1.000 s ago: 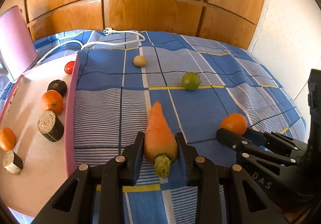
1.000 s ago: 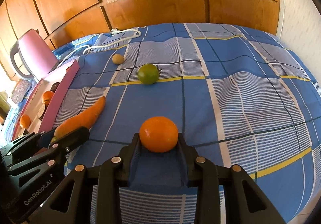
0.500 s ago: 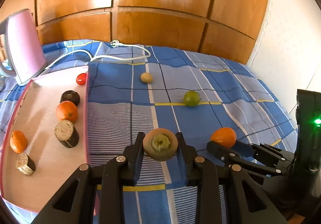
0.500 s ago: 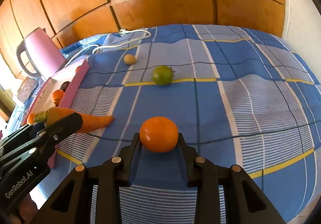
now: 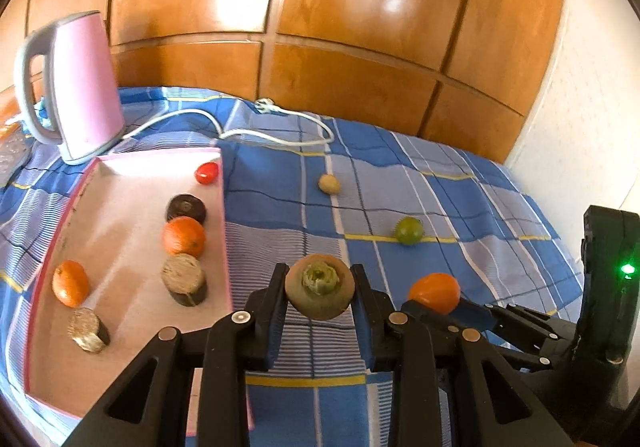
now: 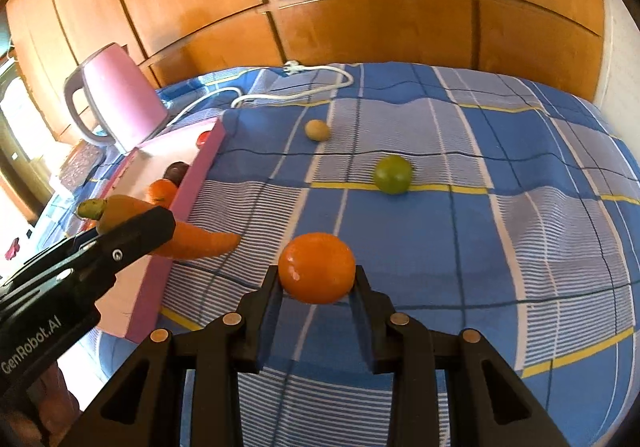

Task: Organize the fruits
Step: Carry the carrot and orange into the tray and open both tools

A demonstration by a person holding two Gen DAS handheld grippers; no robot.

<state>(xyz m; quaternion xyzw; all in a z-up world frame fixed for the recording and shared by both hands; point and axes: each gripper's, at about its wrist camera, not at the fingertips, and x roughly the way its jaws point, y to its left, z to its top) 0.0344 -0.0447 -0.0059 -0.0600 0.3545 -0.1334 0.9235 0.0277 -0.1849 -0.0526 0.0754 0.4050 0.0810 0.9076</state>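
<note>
My left gripper (image 5: 320,293) is shut on a carrot (image 5: 320,286), seen stem end on, held above the blue checked cloth just right of the pink tray (image 5: 226,247). In the right wrist view the same carrot (image 6: 192,243) juts out level from the left gripper, beside the tray's wall. My right gripper (image 6: 316,281) is shut on an orange (image 6: 317,267), lifted off the cloth. A green lime (image 6: 393,174) and a small yellowish fruit (image 6: 317,130) lie on the cloth farther back.
The tray holds two oranges (image 5: 184,235), a red tomato (image 5: 207,172) and several dark cut pieces (image 5: 185,279). A pink kettle (image 5: 80,87) stands behind the tray, its white cord (image 5: 280,127) trailing over the cloth. A wooden wardrobe (image 5: 320,27) closes the back.
Both grippers have risen off the cloth with their loads. The carrot, earlier lying on the cloth, now hangs level in the left gripper, which has moved toward the tray. The orange is lifted too.
</note>
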